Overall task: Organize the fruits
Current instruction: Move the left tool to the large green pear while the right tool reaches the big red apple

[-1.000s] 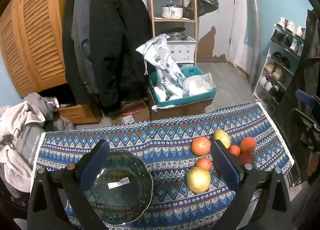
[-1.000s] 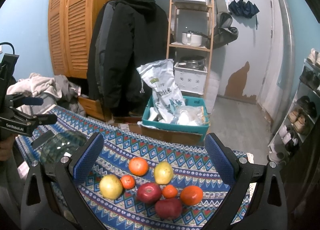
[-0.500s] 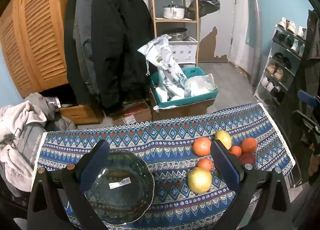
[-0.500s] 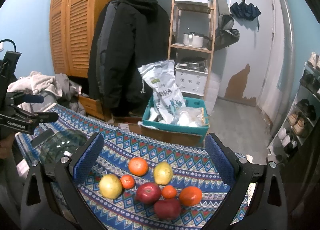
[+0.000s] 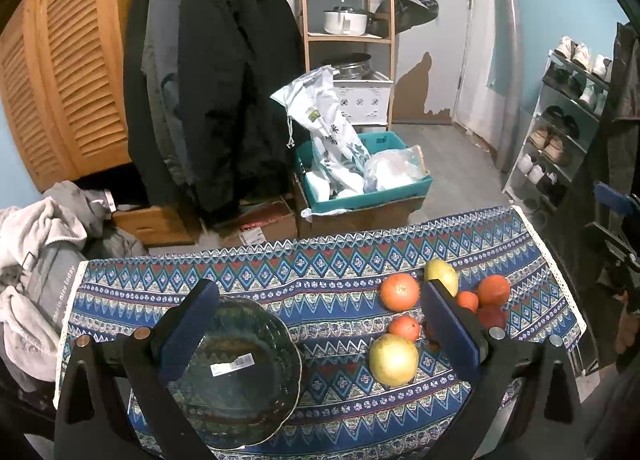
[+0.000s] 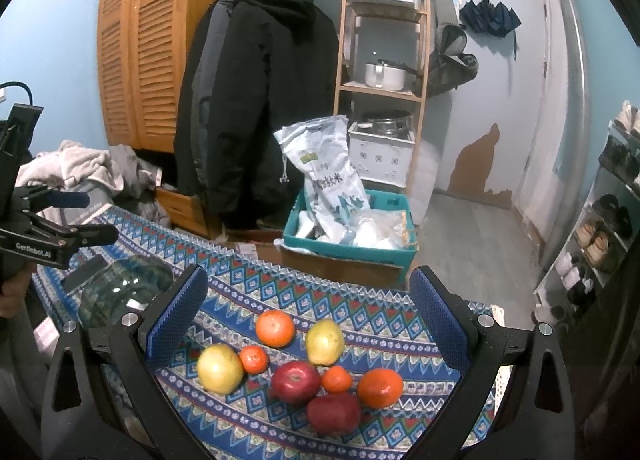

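A green glass bowl (image 5: 240, 372) sits on the patterned tablecloth (image 5: 320, 280) at the left; it also shows in the right wrist view (image 6: 120, 292). Several fruits lie in a cluster to its right: a yellow apple (image 6: 219, 368), a large orange (image 6: 275, 328), a yellow pear (image 6: 325, 341), a red apple (image 6: 296, 381), a second red apple (image 6: 334, 414), small tangerines (image 6: 253, 359) and another orange (image 6: 380, 388). My left gripper (image 5: 316, 332) is open above the bowl's right side. My right gripper (image 6: 308, 324) is open above the fruit cluster. Both are empty.
Beyond the table's far edge stand a teal crate (image 6: 348, 244) with bags on a cardboard box, hanging coats (image 6: 256, 100), a wooden shelf (image 6: 384, 60) and a shoe rack (image 5: 560, 132). A pile of clothes (image 5: 36, 260) lies at the left.
Both grippers have hardly moved; the views drifted slightly. Nothing was grasped or let go.
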Tool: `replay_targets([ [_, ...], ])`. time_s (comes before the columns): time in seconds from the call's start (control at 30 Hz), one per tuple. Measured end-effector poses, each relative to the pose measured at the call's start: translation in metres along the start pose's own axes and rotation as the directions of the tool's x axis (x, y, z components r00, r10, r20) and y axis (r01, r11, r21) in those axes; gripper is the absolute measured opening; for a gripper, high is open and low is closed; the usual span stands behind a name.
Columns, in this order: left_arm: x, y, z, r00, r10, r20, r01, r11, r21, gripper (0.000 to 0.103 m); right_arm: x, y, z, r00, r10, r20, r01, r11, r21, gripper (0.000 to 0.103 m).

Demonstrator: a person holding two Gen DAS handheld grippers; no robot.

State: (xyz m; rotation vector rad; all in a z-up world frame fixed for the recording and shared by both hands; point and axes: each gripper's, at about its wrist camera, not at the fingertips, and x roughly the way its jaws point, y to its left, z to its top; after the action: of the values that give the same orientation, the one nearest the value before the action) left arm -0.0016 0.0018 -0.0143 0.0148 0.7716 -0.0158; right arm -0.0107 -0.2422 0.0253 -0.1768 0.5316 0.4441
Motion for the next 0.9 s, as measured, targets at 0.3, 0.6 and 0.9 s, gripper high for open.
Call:
replay_targets([
  [0.3, 0.012, -0.008, -0.003, 1.000, 0.001, -0.025, -0.001, 1.000, 0.016, 0.102, 0.005, -0.011, -0.003, 0.999, 0.006, -0.035, -0.006, 1.000, 0.022, 0.099],
  [0.6, 0.039, -0.017, -0.009, 0.994, -0.017, -0.104, 0.019, 1.000, 0.019, 0.102, 0.018, -0.027, -0.015, 0.994, -0.007, -0.112, 0.014, 0.998, 0.058, 0.099],
  [0.9, 0.073, -0.038, -0.024, 0.978, -0.045, -0.205, 0.060, 0.996, 0.066, 0.102, 0.047, -0.050, -0.038, 0.967, -0.012, -0.253, 0.042, 0.993, 0.113, 0.099],
])
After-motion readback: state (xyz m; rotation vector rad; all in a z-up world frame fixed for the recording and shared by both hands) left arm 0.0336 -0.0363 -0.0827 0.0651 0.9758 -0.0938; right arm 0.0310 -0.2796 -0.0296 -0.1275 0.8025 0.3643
